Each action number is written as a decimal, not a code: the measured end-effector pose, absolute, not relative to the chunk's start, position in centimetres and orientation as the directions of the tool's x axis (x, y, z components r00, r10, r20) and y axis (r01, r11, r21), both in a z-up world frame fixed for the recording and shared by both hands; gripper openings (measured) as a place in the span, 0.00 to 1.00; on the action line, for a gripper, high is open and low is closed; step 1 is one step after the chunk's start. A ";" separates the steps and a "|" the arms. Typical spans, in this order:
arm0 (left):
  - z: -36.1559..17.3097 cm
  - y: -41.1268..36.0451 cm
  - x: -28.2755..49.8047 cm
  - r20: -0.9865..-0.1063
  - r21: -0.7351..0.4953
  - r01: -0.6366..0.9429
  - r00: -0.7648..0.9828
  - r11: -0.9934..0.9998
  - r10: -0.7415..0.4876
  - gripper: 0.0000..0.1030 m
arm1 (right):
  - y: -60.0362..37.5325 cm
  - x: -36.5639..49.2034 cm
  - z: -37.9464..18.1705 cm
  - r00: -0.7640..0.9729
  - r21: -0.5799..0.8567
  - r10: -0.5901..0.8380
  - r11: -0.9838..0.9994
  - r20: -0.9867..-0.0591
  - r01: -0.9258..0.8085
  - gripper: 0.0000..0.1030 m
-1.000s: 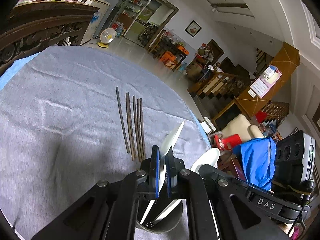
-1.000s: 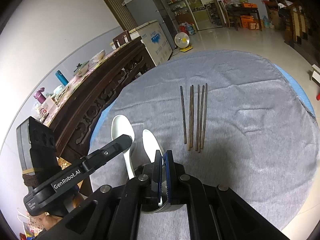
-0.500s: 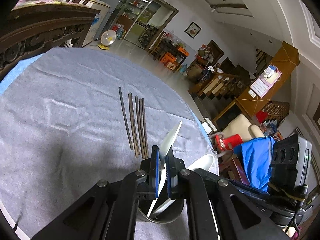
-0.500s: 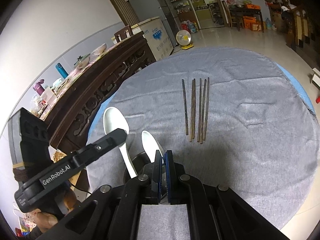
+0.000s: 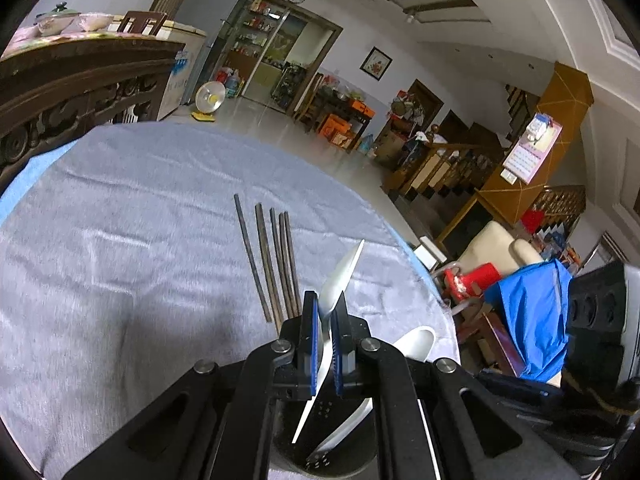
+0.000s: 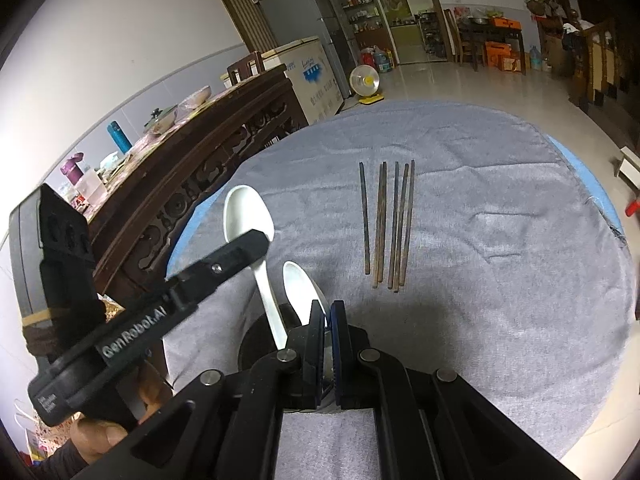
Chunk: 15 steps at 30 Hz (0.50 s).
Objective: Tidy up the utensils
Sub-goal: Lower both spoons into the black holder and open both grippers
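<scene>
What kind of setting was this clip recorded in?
Most likely a lived-in family home, in an open dining and living area: a cloth-covered round table with chopsticks, a fridge and chest freezer beyond, and a wooden staircase.

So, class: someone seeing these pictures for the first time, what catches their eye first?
Probably the two white spoons, one clamped in the left claw and one in the right claw, both angled into a dark holder at the near edge. Next, five dark chopsticks lying side by side on the grey cloth.
</scene>
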<state>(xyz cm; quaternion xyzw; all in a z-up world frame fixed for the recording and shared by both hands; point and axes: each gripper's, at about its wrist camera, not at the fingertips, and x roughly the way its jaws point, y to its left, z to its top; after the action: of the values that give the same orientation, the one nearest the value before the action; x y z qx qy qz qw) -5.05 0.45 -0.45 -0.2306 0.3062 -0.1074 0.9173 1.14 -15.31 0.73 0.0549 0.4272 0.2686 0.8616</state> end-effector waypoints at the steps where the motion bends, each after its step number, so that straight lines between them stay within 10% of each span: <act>1: -0.6 0.5 -5.2 -0.515 -0.488 0.053 0.788 0.871 -0.337 0.06 | -15.3 1.1 0.7 0.489 0.325 0.510 0.850 -0.707 -0.416 0.04; 15: -0.8 0.1 -6.0 -0.563 -0.445 0.009 0.775 0.896 -0.287 0.06 | -14.8 0.5 -0.7 0.462 0.318 0.501 0.851 -0.732 -0.418 0.04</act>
<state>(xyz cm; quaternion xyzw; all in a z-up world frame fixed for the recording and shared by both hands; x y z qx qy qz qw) -6.04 0.12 -0.76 -0.2138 0.3257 -0.0805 0.9175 0.50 -14.80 -0.72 0.0466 0.4436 0.2692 0.8536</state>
